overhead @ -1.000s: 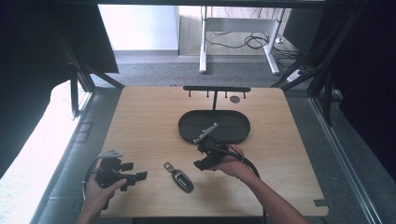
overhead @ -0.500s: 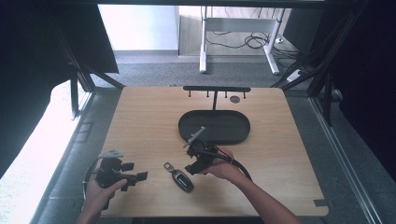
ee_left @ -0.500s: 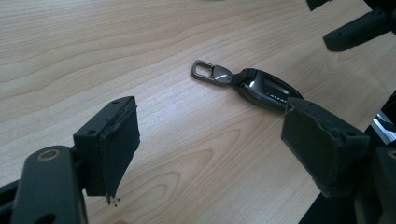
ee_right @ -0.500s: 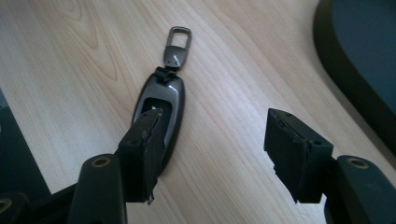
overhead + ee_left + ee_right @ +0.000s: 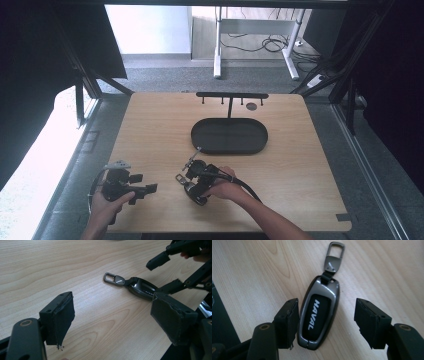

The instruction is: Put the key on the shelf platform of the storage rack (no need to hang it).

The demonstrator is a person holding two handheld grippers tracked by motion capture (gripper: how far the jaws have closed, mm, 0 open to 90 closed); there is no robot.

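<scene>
The key fob (image 5: 318, 315) lies flat on the surface (image 5: 310, 165), on the person's side of the black tray (image 5: 229, 136). The right gripper (image 5: 325, 323) hangs over it with jaws apart, straddling the fob's body across its width. To grasp well, it should probably come straight down, keep the fob centred between the pads, and close on the long edges, clear of the clip (image 5: 335, 255). The left gripper (image 5: 112, 315) waits beside the fob, jaws apart and empty.
</scene>
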